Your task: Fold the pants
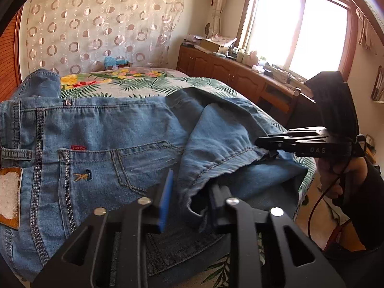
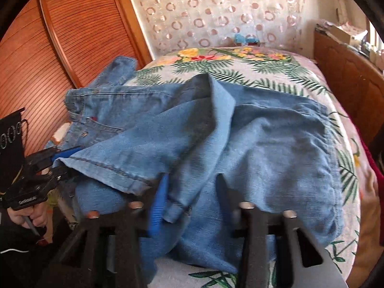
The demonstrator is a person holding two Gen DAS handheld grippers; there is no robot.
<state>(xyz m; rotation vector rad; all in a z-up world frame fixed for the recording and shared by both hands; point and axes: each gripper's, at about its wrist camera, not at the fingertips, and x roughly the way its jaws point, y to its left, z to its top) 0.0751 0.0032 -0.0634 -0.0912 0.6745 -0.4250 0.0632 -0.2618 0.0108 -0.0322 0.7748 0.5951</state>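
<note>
Denim pants (image 1: pixel 100 129) lie across the bed (image 2: pixel 264 72) near its foot edge. Left gripper (image 1: pixel 192 199) grasps a hem between narrowly spaced fingers; right gripper (image 2: pixel 189 199) clamps the other hem.

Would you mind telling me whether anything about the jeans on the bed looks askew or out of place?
Yes: the jeans lie crumpled rather than flat on the floral bedspread. One leg is thrown back across the seat, its hem bunched over the back pocket, and another part hangs off the bed's left edge.
</note>
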